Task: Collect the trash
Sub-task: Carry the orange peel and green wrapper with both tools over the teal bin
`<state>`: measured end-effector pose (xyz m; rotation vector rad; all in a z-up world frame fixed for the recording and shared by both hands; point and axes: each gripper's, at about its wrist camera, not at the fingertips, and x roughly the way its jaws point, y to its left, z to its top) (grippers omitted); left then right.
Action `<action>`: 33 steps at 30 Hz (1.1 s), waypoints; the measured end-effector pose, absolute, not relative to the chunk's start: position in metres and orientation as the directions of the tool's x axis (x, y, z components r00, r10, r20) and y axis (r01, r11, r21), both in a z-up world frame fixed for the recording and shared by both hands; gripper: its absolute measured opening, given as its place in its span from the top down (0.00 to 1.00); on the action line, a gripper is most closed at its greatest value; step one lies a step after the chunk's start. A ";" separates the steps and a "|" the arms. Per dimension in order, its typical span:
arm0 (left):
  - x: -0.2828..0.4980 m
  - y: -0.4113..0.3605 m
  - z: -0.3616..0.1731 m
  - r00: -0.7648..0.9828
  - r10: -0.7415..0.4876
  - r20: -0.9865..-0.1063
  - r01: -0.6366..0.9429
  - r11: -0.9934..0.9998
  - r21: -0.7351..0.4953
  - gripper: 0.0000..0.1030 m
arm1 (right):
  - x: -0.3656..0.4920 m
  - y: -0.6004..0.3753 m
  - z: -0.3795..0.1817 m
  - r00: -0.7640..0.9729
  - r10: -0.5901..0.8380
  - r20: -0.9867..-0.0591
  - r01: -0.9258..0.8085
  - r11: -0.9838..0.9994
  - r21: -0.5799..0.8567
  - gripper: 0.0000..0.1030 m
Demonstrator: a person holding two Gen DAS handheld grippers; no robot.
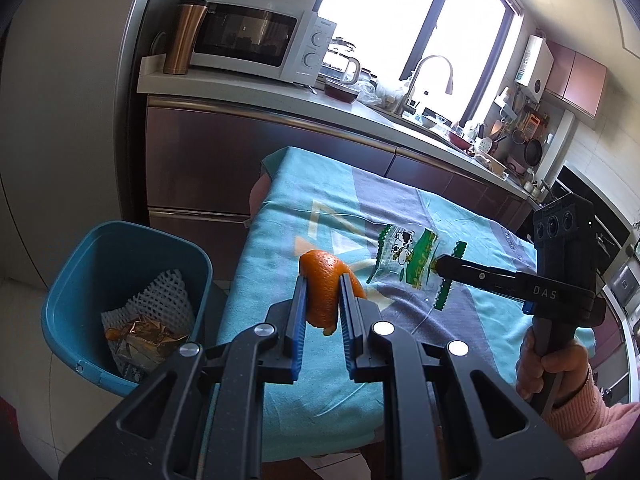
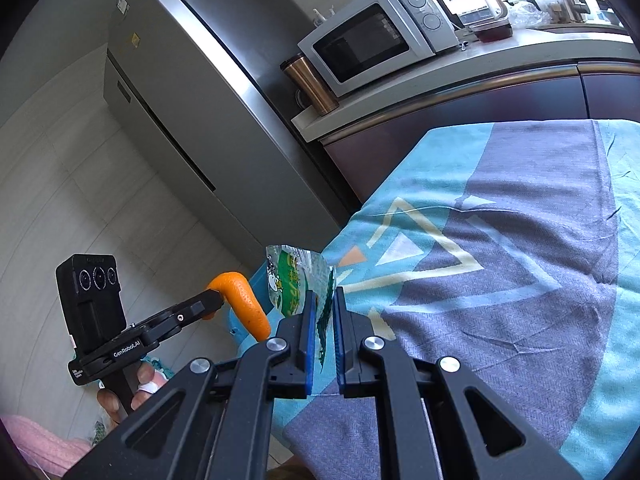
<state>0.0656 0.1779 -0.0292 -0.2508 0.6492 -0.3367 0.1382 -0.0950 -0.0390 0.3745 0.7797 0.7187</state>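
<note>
Both last pieces are lifted off the cloth-covered desk (image 2: 500, 240), orange peel (image 1: 322, 288) clamped in the left hand-held gripper (image 1: 323, 300), snack wrapper (image 2: 298, 280) in the right hand-held gripper (image 2: 323, 320), leaving only drops into the blue bin (image 1: 120, 304), which already holds trash

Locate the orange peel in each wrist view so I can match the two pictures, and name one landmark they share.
Left wrist view: the orange peel sits at centre, pinched in the left claw, above the tablecloth edge.
Right wrist view: the orange peel is at lower left, held by the left claw, just left of the snack wrapper.
Shared landmark: the white microwave on the counter.
</note>
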 end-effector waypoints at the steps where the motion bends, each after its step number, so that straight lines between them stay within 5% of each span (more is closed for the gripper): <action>1: 0.065 0.180 -0.029 0.747 -0.381 -0.545 0.225 0.916 -0.332 0.85 | 0.139 -0.093 -0.039 0.493 0.709 -0.504 -0.446 0.703 0.554 0.93; 33: 0.053 0.223 -0.031 0.787 -0.300 -0.539 0.126 0.934 -0.335 0.85 | 0.147 -0.038 -0.035 0.425 0.752 -0.503 -0.516 0.658 0.548 0.93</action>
